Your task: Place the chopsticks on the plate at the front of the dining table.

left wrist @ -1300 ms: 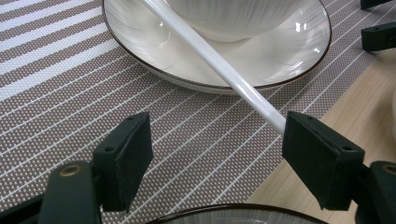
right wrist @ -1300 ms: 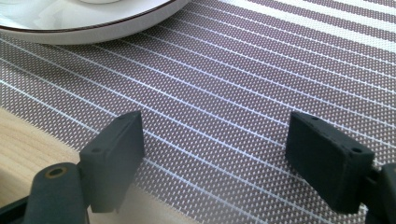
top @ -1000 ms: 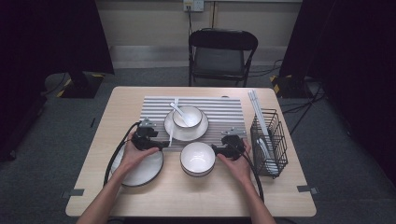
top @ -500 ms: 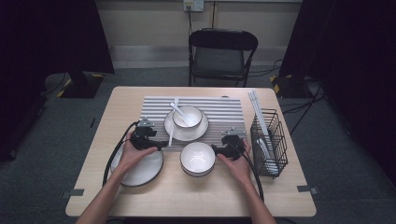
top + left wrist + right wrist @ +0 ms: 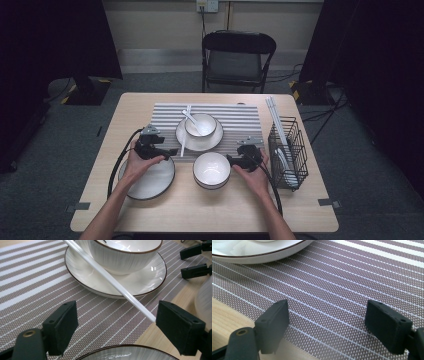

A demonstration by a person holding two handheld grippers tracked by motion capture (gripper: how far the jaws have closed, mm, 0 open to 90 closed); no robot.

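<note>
My left gripper (image 5: 171,150) (image 5: 117,315) hovers low at the placemat's front left edge. It is open, its jaws have just been widening, and nothing is pressed between them. A white chopstick (image 5: 112,281) (image 5: 183,140) leans off the saucer (image 5: 140,282); its tip ends just inside the right jaw. The saucer (image 5: 199,142) carries a small bowl (image 5: 201,125) holding a spoon (image 5: 190,117). My right gripper (image 5: 230,160) (image 5: 327,312) stands open over the striped placemat (image 5: 342,277), beside a white bowl (image 5: 212,169).
A dark-rimmed plate (image 5: 147,178) (image 5: 125,353) lies under the left hand near the front edge. A black wire basket (image 5: 289,150) with white chopsticks stands at the table's right side. A folding chair (image 5: 238,55) is behind the table.
</note>
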